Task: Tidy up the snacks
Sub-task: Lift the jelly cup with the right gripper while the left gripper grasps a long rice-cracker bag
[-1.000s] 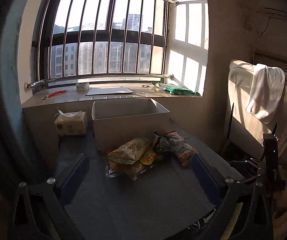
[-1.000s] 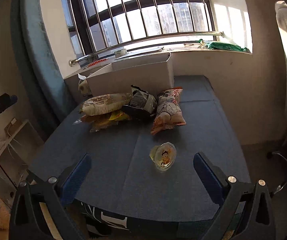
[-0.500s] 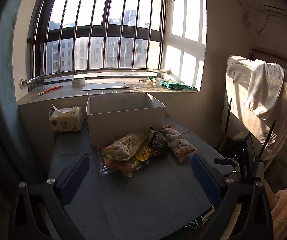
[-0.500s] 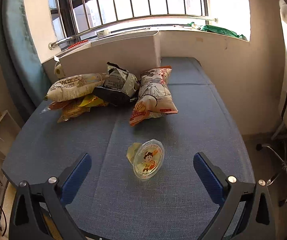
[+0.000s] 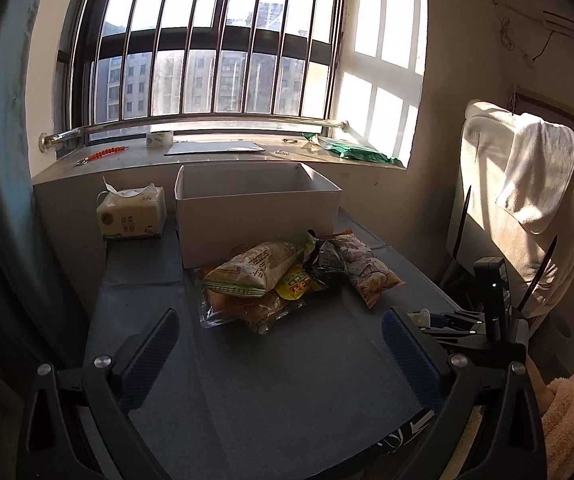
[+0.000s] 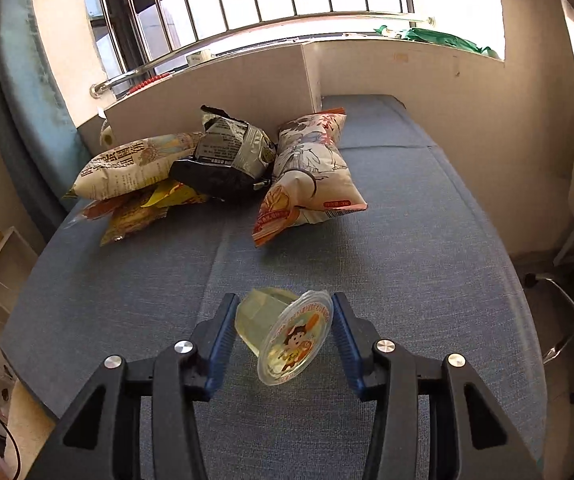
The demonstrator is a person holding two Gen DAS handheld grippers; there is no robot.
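A: right gripper (image 6: 283,334)?
B: jaws just closed in, clamped on jelly cup (image 6: 287,336) tipped sideways on blue cushion (image 6: 427,280)
A: left gripper (image 5: 283,340)?
B: spread wide, nothing between, snack bags (image 5: 287,276) ahead

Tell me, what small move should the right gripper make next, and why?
Probably lift the jelly cup a little. The right gripper has just been closing its jaws, and both now touch the cup's sides. The white box behind the snack bags looks empty.

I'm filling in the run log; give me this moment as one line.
stage: picking first snack | right gripper: jaws just closing around jelly cup lying on its side | left gripper: open, empty | box: no snacks visible inside
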